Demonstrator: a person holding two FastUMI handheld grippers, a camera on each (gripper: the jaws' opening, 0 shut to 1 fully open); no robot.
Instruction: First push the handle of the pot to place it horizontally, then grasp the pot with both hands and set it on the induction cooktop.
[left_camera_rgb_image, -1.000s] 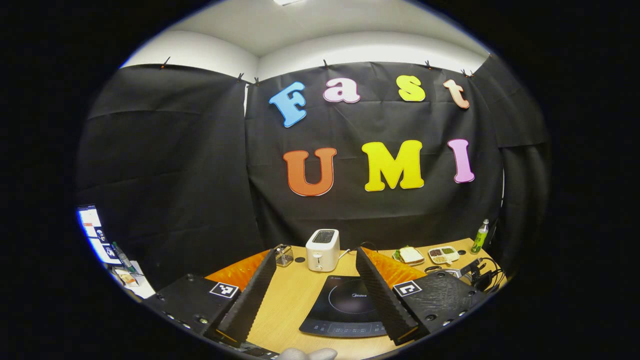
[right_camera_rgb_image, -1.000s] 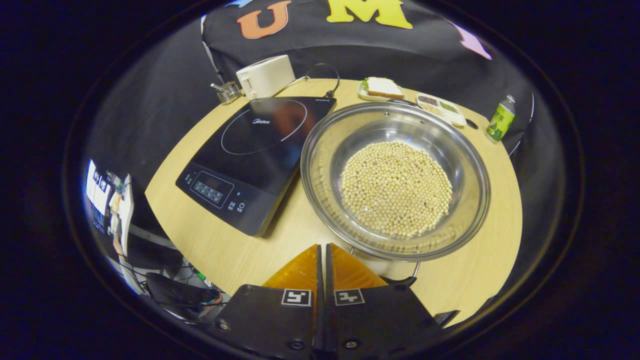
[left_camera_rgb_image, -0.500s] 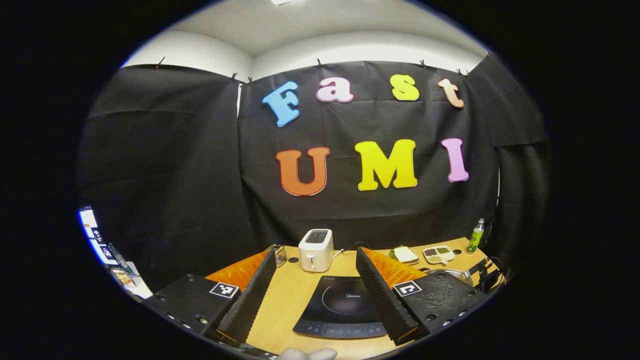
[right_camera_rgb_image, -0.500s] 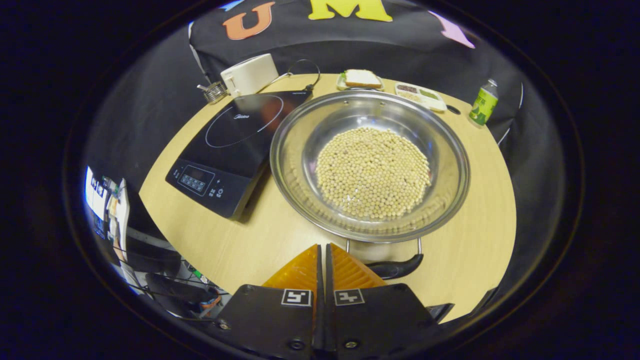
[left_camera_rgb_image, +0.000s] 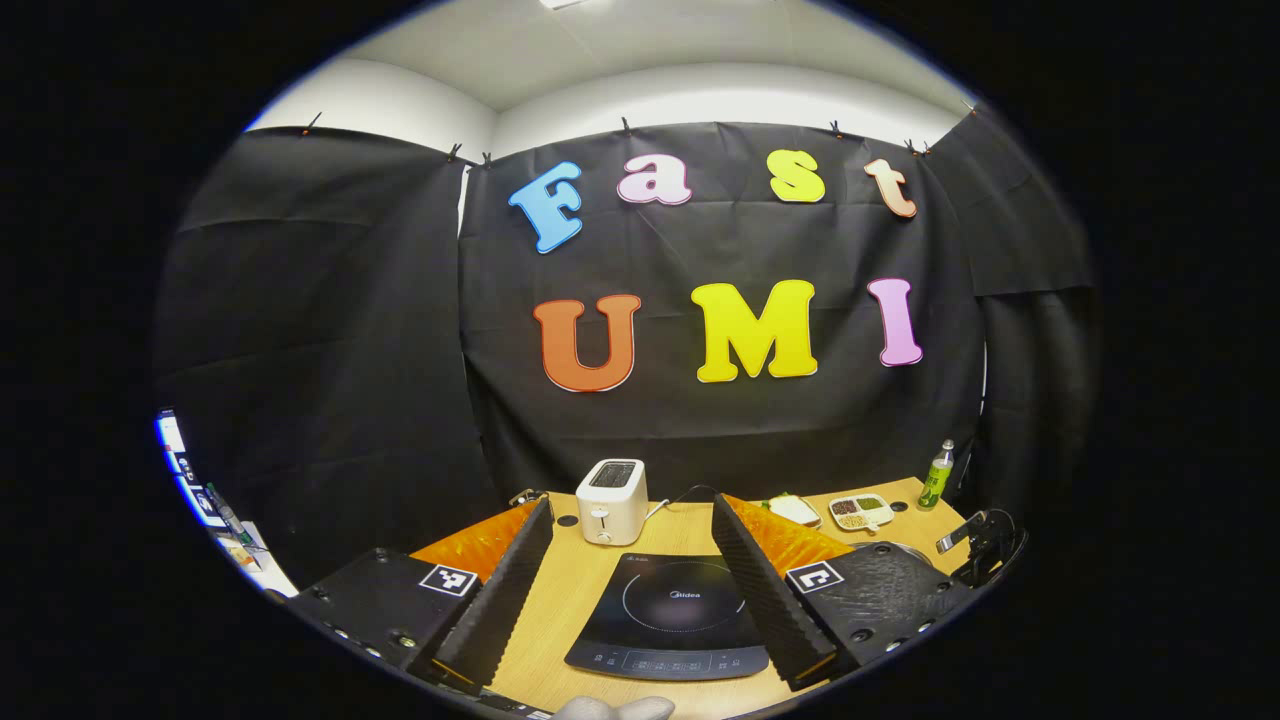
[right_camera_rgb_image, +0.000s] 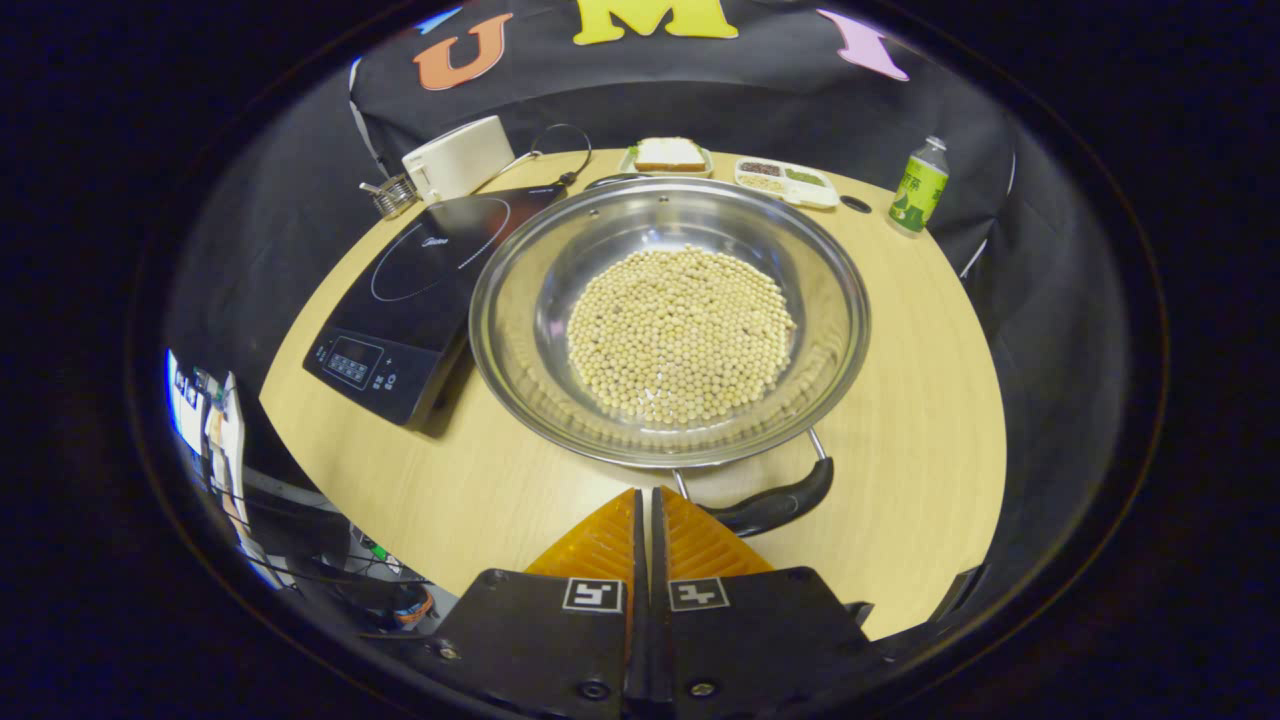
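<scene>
In the right gripper view, going from left to right across the round wooden table (right_camera_rgb_image: 930, 380), one small wire holder (right_camera_rgb_image: 385, 195) sits at the far left edge, just beside one white toaster (right_camera_rgb_image: 455, 160). In front of these lies one black induction cooktop (right_camera_rgb_image: 420, 290), its single ring bare and its control panel toward the near left. Just right of the cooktop, close beside its edge, stands one wide steel pot (right_camera_rgb_image: 670, 320) resting on the table, its bottom covered by a layer of pale round beans (right_camera_rgb_image: 680, 330). One dark handle (right_camera_rgb_image: 775, 505) on a wire loop shows at the pot's near rim, angled toward the right; a second handle is faintly visible at the far rim. Behind the pot are one plate with a sandwich (right_camera_rgb_image: 668, 155) and one divided snack tray (right_camera_rgb_image: 785, 180), and farthest right one green bottle (right_camera_rgb_image: 918, 188) stands upright. The right gripper (right_camera_rgb_image: 648, 520) has its two fingers pressed together with nothing between them, their tips just beside the near handle. In the left gripper view, the left gripper (left_camera_rgb_image: 630, 560) hangs with its two fingers spread wide and holding nothing, above the cooktop.
</scene>
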